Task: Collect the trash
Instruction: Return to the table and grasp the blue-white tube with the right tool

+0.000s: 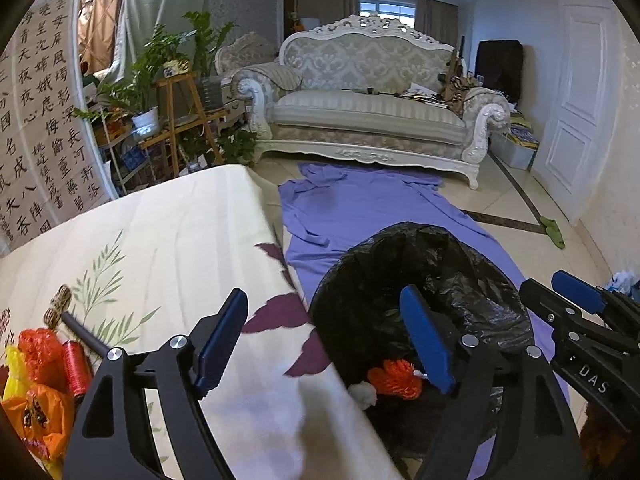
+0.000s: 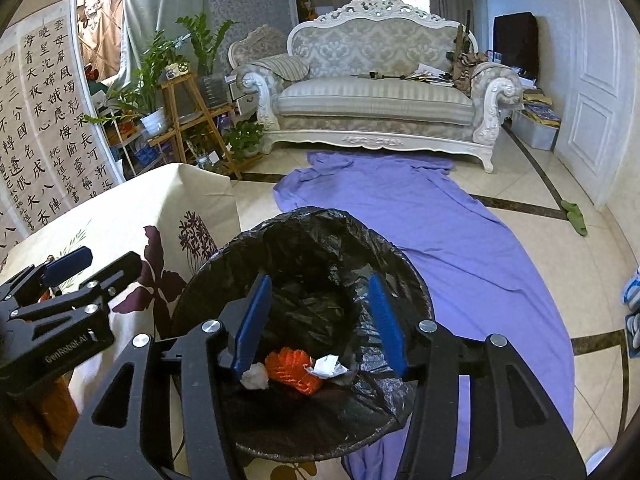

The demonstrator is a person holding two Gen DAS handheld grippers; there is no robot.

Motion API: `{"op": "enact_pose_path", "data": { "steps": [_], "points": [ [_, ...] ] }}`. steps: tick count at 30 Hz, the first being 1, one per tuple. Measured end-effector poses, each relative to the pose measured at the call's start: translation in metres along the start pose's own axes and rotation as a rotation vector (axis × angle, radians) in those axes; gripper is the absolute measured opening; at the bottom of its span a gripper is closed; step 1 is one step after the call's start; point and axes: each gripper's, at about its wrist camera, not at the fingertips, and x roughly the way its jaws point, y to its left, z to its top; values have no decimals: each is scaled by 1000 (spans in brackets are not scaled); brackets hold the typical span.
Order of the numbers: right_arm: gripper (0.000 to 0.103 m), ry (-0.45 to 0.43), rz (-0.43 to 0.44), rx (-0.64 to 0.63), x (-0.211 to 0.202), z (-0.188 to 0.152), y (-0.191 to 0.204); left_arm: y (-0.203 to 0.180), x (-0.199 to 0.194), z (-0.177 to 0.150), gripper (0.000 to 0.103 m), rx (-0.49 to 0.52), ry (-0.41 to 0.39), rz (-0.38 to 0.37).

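Observation:
A bin lined with a black bag (image 2: 320, 236) stands on the floor beside the table; it also shows in the left wrist view (image 1: 440, 248). Inside lie an orange bundle (image 2: 294, 370), a white wad (image 2: 254, 376) and a crumpled wrapper (image 2: 328, 366). My right gripper (image 2: 320, 320) is open and empty above the bin's mouth. My left gripper (image 1: 332, 340) is open and empty, straddling the table edge and the bin. On the table at the left lie orange and yellow bags (image 1: 36, 400), a red thread spool (image 1: 76, 368) and a dark stick (image 1: 82, 332).
The table (image 1: 160, 240) wears a cream floral cloth. A purple sheet (image 2: 440, 224) lies on the tiled floor toward a white sofa (image 2: 376, 92). Plant stands (image 2: 188, 112) are at the left, a white door (image 2: 592, 100) at the right.

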Motion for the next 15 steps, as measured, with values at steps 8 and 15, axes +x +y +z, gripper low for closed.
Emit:
{"op": "enact_pose_path", "data": {
  "steps": [8,15],
  "points": [
    [54,2,21,-17,-17,-10,13,21,-29,-15,77,-32,19,52],
    [55,7,65,-58,-34,-23,42,55,-64,-33,78,-94,29,83]
  ]
}}
